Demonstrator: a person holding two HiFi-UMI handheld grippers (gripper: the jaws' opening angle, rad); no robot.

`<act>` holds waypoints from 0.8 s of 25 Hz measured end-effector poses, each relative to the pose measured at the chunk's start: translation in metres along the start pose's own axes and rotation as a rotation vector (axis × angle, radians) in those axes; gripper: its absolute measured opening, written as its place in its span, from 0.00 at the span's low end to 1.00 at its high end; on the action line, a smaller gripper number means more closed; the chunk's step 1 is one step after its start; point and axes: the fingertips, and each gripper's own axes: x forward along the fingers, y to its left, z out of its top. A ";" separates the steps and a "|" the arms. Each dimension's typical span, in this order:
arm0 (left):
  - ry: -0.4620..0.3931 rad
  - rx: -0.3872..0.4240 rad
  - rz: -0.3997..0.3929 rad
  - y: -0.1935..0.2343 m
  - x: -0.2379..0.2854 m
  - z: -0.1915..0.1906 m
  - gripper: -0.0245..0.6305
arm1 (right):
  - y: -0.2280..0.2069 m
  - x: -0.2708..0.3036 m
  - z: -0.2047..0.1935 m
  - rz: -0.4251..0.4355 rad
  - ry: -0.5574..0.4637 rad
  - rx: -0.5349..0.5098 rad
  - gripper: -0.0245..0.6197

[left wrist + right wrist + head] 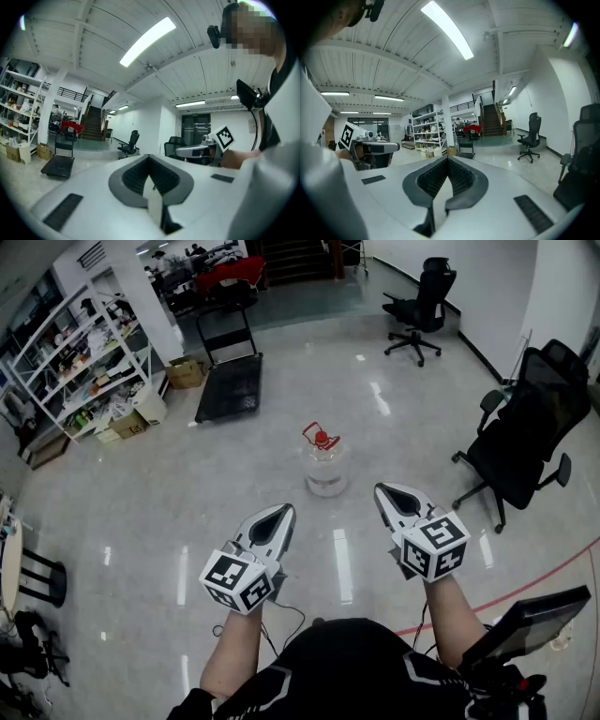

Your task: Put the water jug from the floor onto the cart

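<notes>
A clear water jug (325, 467) with a red cap and red handle stands upright on the shiny floor, straight ahead in the head view. The black flat cart (229, 382) (57, 165) (466, 150) sits farther off, beyond and left of the jug. My left gripper (284, 512) (149, 158) is shut and empty, held near me, short of the jug and to its left. My right gripper (383, 491) (448, 160) is likewise shut and holds nothing, to the jug's right. Neither gripper touches the jug. The jug is hidden in both gripper views.
A black office chair (525, 432) stands close on the right, another chair (422, 307) at the back. White shelves (80, 362) with goods and cardboard boxes (186, 372) line the left. A black stool (37, 577) is at the near left. Red tape (525, 582) crosses the floor.
</notes>
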 end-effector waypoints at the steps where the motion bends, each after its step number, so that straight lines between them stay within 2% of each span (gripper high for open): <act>1: 0.003 0.004 0.000 0.000 -0.001 0.000 0.04 | 0.001 0.001 0.000 0.001 -0.001 -0.001 0.04; 10: 0.004 0.028 -0.014 -0.001 0.005 0.004 0.04 | 0.000 0.002 0.005 -0.007 0.002 -0.025 0.04; 20: -0.012 0.011 -0.016 0.004 0.003 0.006 0.04 | 0.003 0.002 0.008 -0.021 -0.005 -0.040 0.04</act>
